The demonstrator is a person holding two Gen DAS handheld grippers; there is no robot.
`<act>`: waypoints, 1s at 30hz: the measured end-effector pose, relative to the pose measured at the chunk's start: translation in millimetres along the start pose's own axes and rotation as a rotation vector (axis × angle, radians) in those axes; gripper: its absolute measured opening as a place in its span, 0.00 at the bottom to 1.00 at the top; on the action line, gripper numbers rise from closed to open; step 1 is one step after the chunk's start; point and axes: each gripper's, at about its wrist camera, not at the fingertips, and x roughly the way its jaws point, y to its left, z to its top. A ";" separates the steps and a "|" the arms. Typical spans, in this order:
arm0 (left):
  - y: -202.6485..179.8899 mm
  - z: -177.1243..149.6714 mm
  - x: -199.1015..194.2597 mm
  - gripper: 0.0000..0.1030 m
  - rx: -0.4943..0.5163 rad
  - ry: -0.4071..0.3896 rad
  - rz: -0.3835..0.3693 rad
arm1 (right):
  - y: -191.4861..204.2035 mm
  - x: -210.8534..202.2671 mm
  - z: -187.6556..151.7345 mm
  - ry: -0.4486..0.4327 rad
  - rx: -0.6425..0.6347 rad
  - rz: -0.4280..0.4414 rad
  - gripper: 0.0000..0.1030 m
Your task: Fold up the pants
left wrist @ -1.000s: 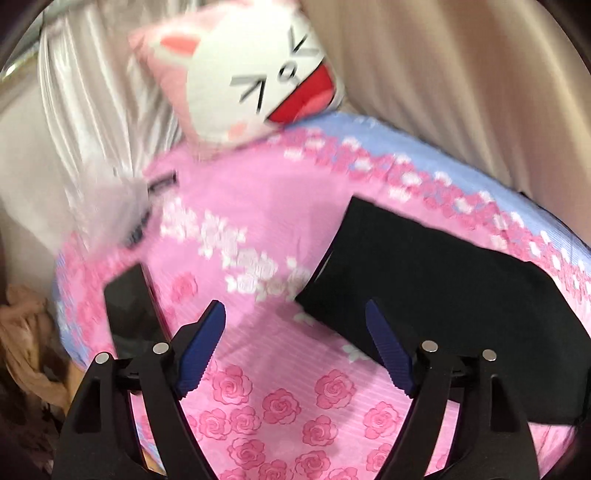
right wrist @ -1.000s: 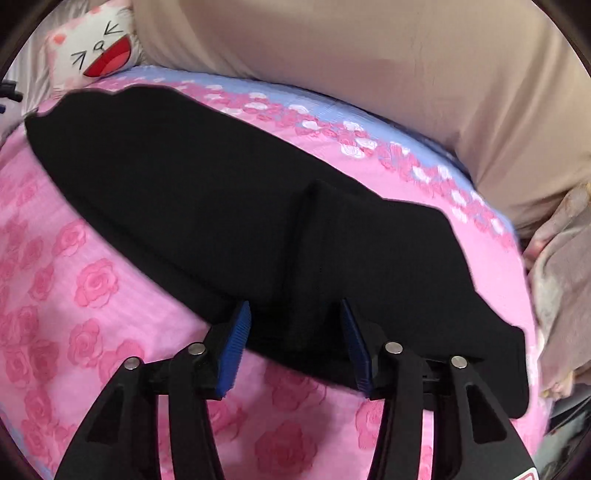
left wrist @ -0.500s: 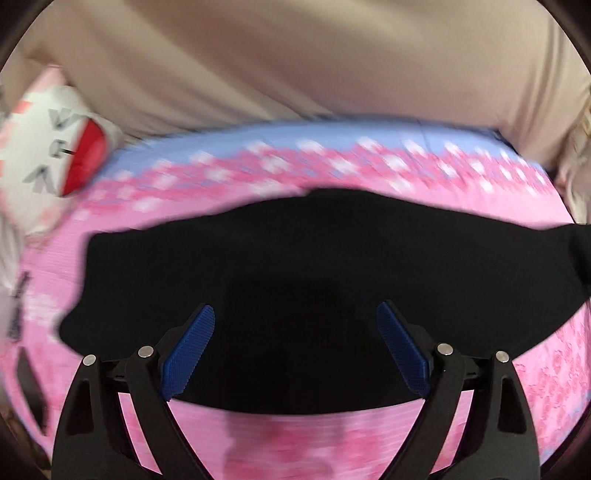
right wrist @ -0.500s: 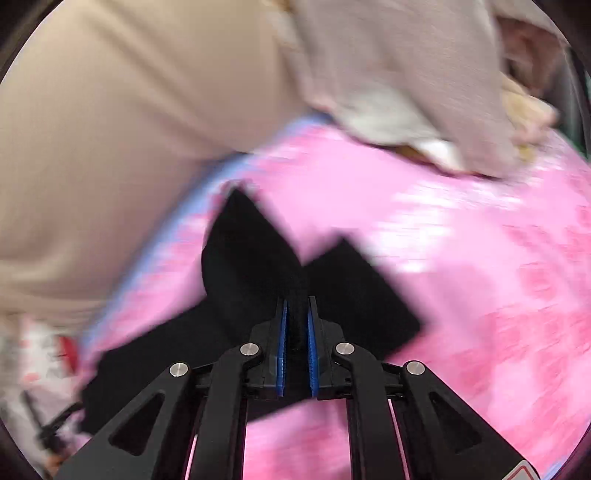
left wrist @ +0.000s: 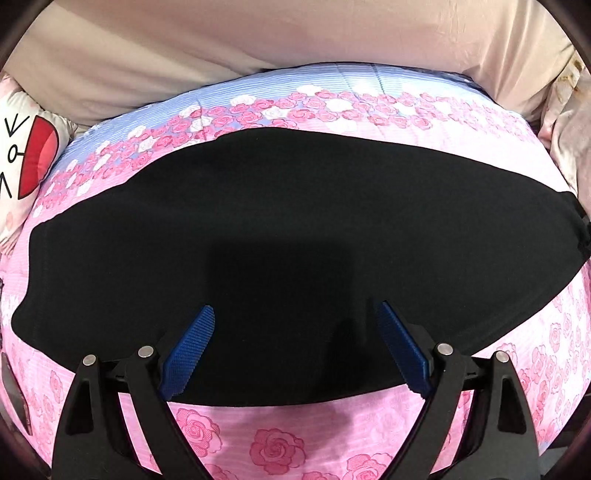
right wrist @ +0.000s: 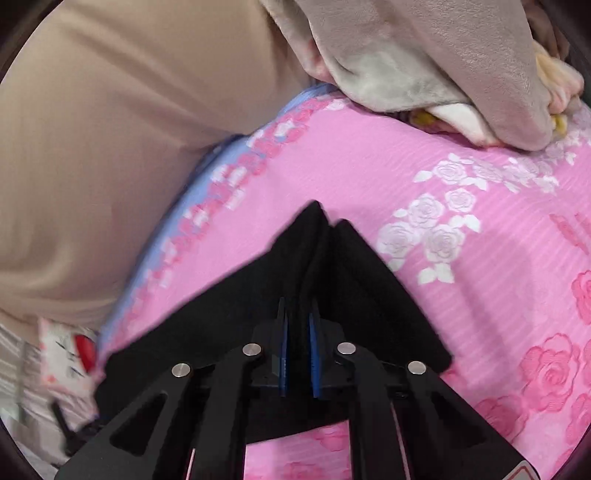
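Note:
The black pants (left wrist: 295, 236) lie spread across a pink rose-print bedspread (left wrist: 277, 435) and fill the middle of the left wrist view. My left gripper (left wrist: 295, 332) is open and empty, its blue pads over the pants' near edge. My right gripper (right wrist: 298, 347) is shut on a pinched fold of the black pants (right wrist: 314, 258). The cloth rises in a peak ahead of its blue pads (right wrist: 283, 354).
A beige wall of fabric (left wrist: 295, 33) runs along the far side of the bed. A white cat-face cushion (left wrist: 26, 155) sits at the left. A pile of grey and cream plush cloth (right wrist: 424, 66) lies at the bed's far end.
My right gripper closed on the pants and swung round toward the plush pile. My left gripper swung from the cushion corner to face the pants squarely and stayed open.

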 end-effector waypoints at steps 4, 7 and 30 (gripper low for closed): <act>2.4 3.1 -6.7 0.85 -0.003 -0.008 -0.035 | 21.1 -66.9 18.7 -0.125 0.046 0.156 0.09; 5.4 3.2 -3.0 0.85 -0.016 0.000 -0.053 | 3.1 -62.7 23.4 -0.099 0.002 -0.044 0.09; 41.7 -20.2 7.6 0.90 -0.043 0.000 -0.004 | 43.9 -37.1 -51.8 -0.141 -0.218 -0.400 0.15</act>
